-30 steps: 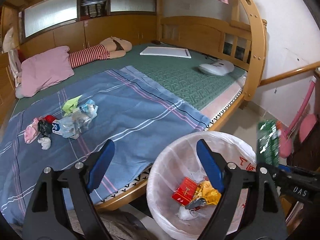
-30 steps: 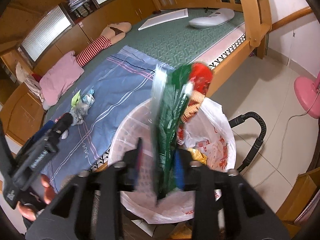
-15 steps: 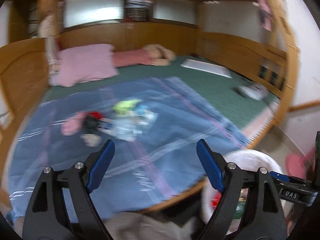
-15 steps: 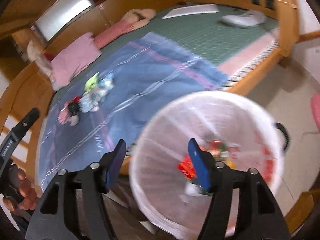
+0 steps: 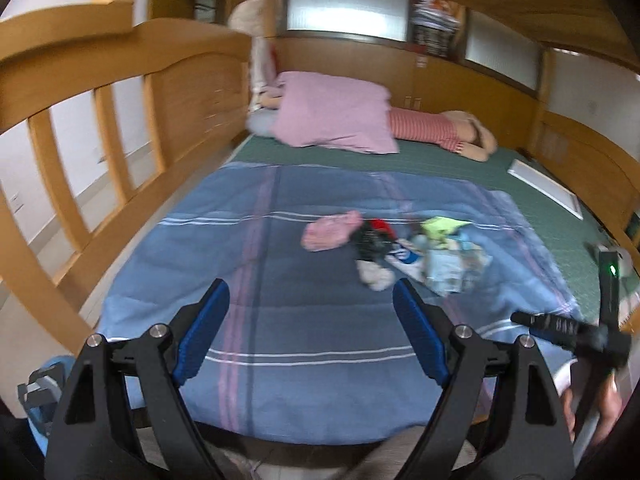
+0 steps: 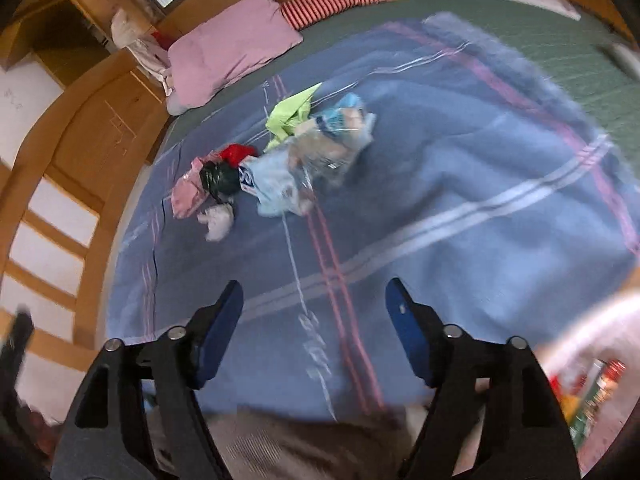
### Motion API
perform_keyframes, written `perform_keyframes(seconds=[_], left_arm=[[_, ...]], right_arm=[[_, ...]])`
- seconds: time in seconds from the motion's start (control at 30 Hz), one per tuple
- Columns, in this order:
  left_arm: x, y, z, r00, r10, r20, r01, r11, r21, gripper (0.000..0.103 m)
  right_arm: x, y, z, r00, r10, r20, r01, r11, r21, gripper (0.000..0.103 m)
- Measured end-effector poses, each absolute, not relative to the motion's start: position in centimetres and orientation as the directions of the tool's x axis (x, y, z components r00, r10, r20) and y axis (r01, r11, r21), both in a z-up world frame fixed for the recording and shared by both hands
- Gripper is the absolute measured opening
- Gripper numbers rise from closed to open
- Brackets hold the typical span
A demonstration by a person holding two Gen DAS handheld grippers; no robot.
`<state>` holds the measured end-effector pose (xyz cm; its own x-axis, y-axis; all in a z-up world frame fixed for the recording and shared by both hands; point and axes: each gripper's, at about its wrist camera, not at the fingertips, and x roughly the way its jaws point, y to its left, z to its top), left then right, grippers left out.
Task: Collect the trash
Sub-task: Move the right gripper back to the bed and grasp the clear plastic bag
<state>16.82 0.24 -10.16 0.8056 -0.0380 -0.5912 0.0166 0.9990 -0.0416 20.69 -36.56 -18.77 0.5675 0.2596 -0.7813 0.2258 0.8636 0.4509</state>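
Trash (image 5: 400, 248) is lying in a loose pile on the blue blanket (image 5: 280, 320), toward its far half, well ahead of both your grippers. In the pile you are looking at a pink wrapper (image 5: 330, 230) on the left, a black bag (image 5: 372, 242) and a red scrap (image 5: 382, 224) touching it, a white wad (image 5: 374, 276) on the near edge, a green paper (image 5: 440, 226) at the back, and clear plastic (image 5: 452, 268) on the right. You are holding the left gripper (image 5: 310, 330) over the near blanket with its jaws standing wide and nothing between them. Your right gripper (image 6: 314, 314) is opening its jaws, also with nothing between them, and it is pointing down at the blanket short of the pile (image 6: 276, 160). Your right hand (image 5: 600, 408) is showing at the right edge of the left view, blurred. Bin (image 6: 592, 352) is sitting at the lower right of the right view, blurred, with coloured wrappers (image 6: 596, 388) inside. A pink pillow (image 5: 336, 110) and a striped doll (image 5: 436, 132) are lying at the head of the bed, beyond the blanket.
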Motion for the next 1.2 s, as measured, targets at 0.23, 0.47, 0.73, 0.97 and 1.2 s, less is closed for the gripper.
perform_keyframes(seconds=[0.23,0.47,0.73,0.97,1.2], left_arm=[[19.3,3.1,-11.3,0.792,0.019,-0.61,-0.055,0.998,-0.041,0.084],[20.9,3.3,-12.4,0.78,0.027,-0.625,-0.066,0.997,-0.039,0.084],[20.8,3.2,-12.4,0.782,0.029,-0.623,-0.062,0.998,-0.031,0.084],[20.5,2.5,-12.4,0.779,0.016,-0.626,-0.046,0.998,-0.032,0.084],[20.7,0.8,-13.0,0.777,-0.003,-0.63,-0.006,1.0,-0.012,0.084]], right_arm=[[29.2,-38.0,-22.8,0.523,0.356,-0.775,0.321,0.759,0.566,0.074],[34.1,-37.3,-24.0,0.482,0.345,-0.805,0.348,0.768,0.537,0.082],[35.7,-36.0,-24.8,0.421,0.285,-0.861,0.407,0.789,0.46,0.032],[33.0,-36.7,-23.3,0.445,0.244,-0.862,0.381,0.819,0.429,0.02],[29.5,-36.9,-19.9,0.505,0.232,-0.831,0.306,0.852,0.425,0.018]])
